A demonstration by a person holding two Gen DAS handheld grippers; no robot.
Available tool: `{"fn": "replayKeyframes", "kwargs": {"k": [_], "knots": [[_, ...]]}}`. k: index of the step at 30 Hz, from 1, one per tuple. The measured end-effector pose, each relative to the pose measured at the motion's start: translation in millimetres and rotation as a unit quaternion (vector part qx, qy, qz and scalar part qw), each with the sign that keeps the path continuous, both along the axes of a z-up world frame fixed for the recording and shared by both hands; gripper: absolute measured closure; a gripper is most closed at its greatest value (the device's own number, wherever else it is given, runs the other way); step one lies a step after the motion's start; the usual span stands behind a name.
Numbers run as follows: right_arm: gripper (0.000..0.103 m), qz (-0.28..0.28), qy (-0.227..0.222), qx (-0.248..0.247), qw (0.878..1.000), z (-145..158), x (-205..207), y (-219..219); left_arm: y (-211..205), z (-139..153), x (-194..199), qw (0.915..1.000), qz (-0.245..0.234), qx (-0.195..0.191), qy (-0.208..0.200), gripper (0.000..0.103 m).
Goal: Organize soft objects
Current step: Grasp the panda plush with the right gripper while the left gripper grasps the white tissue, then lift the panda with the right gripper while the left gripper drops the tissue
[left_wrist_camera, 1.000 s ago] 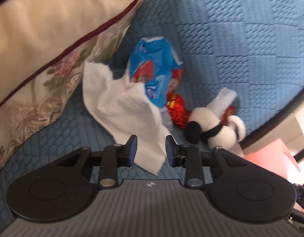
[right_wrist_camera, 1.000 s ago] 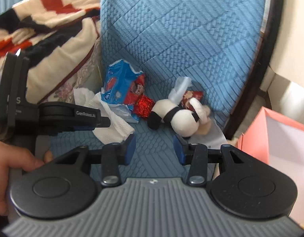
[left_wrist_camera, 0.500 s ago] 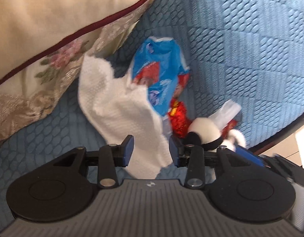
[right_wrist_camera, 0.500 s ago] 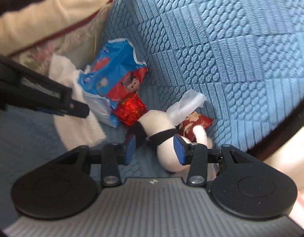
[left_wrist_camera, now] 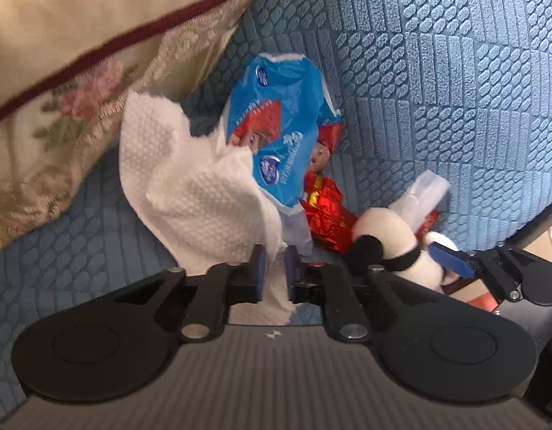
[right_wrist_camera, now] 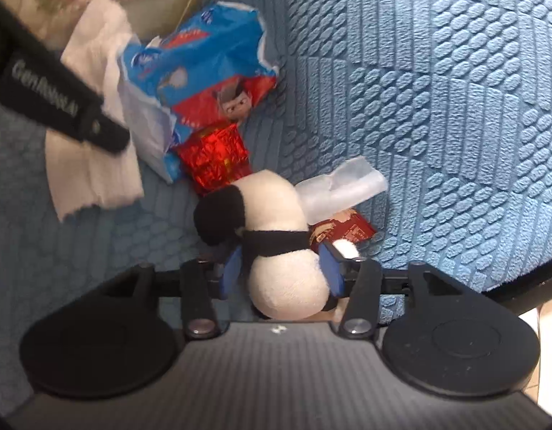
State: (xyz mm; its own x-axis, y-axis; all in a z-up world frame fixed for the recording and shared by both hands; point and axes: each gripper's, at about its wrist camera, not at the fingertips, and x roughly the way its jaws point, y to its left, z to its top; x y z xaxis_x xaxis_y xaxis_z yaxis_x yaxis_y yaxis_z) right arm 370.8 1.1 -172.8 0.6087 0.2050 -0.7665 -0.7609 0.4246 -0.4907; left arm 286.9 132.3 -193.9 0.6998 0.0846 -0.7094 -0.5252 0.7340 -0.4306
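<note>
Pinching the white embossed paper tissue on the blue quilted sofa seat, the left tool is clamped shut while the right tool, jaws opening, straddles the black-and-white plush toy, which likely needs squeezing next.
</note>
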Motion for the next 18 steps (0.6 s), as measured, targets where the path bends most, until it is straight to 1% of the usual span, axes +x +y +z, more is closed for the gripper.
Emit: {"fn": "replayKeyframes", "kwargs": {"k": [1, 2, 4, 6, 8, 9, 10, 11, 15, 18], "knots": [[0.046, 0.003, -0.005, -0.005, 1.0, -3, -1, 0, -1, 1, 0, 0.9999, 0.002, 0.012, 0.003, 0.097], [0.044, 0.003, -0.012, -0.013, 1.0, -7, -1, 1, -1, 1, 0, 0.9999, 0.001, 0.016, 0.004, 0.098], [0.041, 0.002, -0.027, -0.035, 0.999, -15, -4, 4, -1, 1, 0, 0.9999, -0.004, 0.013, 0.002, 0.099], [0.041, 0.008, -0.037, -0.051, 0.998, -20, -6, 6, -3, 3, 0, 0.9998, -0.011, 0.019, -0.001, 0.099], [0.042, 0.003, -0.041, -0.059, 0.997, -22, -6, 7, -4, 4, -1, 0.9996, -0.017, 0.021, -0.002, 0.1], [0.042, -0.001, -0.042, -0.063, 0.997, -23, -5, 7, -4, 4, -1, 0.9997, -0.019, 0.017, -0.002, 0.1], [0.046, -0.003, -0.045, -0.066, 0.997, -25, -4, 7, -4, 4, -2, 0.9997, -0.022, 0.012, -0.003, 0.1], [0.048, -0.006, -0.049, -0.067, 0.997, -26, -5, 5, -4, 4, -2, 0.9996, -0.027, 0.01, -0.005, 0.1], [0.052, -0.021, -0.035, -0.049, 0.998, -19, -3, 2, -7, 11, -3, 0.9987, -0.047, 0.003, -0.017, 0.1], [0.053, -0.04, -0.006, -0.022, 0.999, -8, 0, -2, -8, 20, -8, 0.9978, -0.062, -0.001, -0.026, 0.1]]}}
